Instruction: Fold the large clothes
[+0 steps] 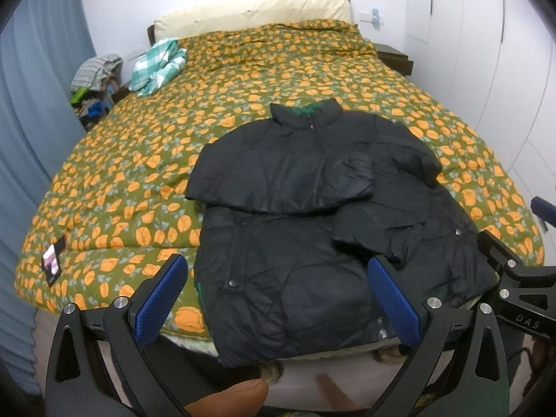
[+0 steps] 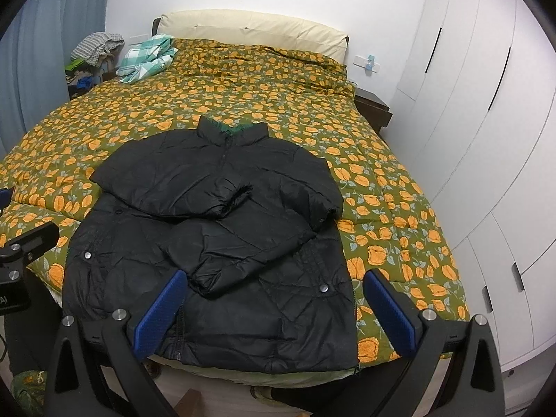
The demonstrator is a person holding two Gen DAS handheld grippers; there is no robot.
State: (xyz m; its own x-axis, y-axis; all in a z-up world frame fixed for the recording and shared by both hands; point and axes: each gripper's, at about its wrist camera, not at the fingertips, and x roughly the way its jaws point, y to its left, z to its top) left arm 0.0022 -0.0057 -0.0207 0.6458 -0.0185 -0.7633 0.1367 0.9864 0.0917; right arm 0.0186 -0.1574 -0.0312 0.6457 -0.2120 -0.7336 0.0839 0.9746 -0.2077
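A black puffer jacket (image 1: 305,229) (image 2: 222,243) lies flat at the foot of the bed, collar toward the headboard, with both sleeves folded across its chest. Its hem hangs slightly over the bed's front edge. My left gripper (image 1: 278,299) hovers open over the hem's left half, blue pads wide apart, holding nothing. My right gripper (image 2: 274,309) stands open above the hem's right half, also with nothing between its pads. The right gripper's body shows at the right edge of the left wrist view, and the left gripper's body at the left edge of the right wrist view.
The bed carries a green quilt with orange flowers (image 1: 243,80) (image 2: 278,80) and a cream pillow (image 2: 250,27) at the headboard. A teal checked cloth (image 1: 156,66) lies at the far left corner. A phone (image 1: 54,259) rests near the left edge. White wardrobe doors (image 2: 469,139) line the right.
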